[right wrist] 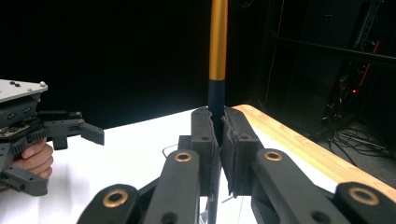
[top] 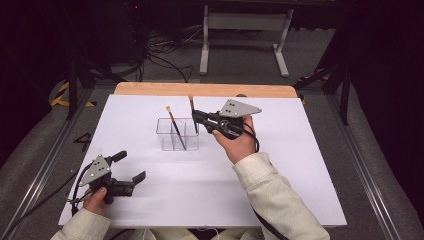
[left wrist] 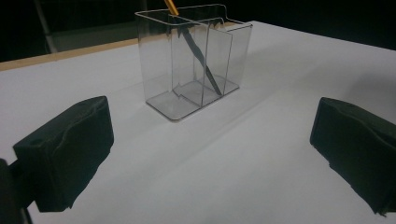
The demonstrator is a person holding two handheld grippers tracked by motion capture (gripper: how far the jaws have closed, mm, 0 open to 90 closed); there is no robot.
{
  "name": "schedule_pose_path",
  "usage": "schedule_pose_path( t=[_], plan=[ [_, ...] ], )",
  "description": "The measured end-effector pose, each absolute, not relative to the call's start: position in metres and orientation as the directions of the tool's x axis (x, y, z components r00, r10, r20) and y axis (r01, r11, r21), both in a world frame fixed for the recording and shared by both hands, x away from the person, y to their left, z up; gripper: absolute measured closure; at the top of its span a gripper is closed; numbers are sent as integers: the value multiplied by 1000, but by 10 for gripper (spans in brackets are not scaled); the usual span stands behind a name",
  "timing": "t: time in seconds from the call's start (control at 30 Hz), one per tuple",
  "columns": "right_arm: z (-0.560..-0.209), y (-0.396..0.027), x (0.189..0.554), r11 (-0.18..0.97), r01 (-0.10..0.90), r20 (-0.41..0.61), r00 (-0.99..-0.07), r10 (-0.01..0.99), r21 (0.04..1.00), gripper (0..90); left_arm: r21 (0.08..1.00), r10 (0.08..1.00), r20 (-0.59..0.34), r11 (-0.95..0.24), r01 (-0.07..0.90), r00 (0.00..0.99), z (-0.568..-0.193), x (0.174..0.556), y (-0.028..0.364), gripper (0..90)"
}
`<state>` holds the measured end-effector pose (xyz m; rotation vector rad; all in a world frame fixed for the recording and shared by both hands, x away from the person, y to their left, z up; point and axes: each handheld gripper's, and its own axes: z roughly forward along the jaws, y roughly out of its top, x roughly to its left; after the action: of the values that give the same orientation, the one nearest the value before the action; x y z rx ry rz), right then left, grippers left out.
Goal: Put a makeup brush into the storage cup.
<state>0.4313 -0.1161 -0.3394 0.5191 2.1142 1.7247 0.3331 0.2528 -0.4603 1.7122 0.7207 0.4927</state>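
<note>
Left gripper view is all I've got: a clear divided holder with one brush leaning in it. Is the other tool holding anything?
Observer: Yes. The right tool is shut on a second brush, which stands upright, gripped at the dark part of its handle.
Operator: Where is that brush relative to the holder?
Observer: In the high view it stands at the right-hand end of the holder, and its lower end appears to dip inside. The leaning brush sits in the middle section.
Operator: And my left tool?
Observer: The left tool is open, near the front left of the table, well apart from the holder.
</note>
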Motion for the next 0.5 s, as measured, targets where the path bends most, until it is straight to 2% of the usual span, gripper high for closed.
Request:
schedule_pose_path(
  t=[0.5],
  plan=[
    [-345,-100,443,139,70,-10,-864,503,988,842,966,687,-46,-154,208,725,-460,333,253,2]
  ],
)
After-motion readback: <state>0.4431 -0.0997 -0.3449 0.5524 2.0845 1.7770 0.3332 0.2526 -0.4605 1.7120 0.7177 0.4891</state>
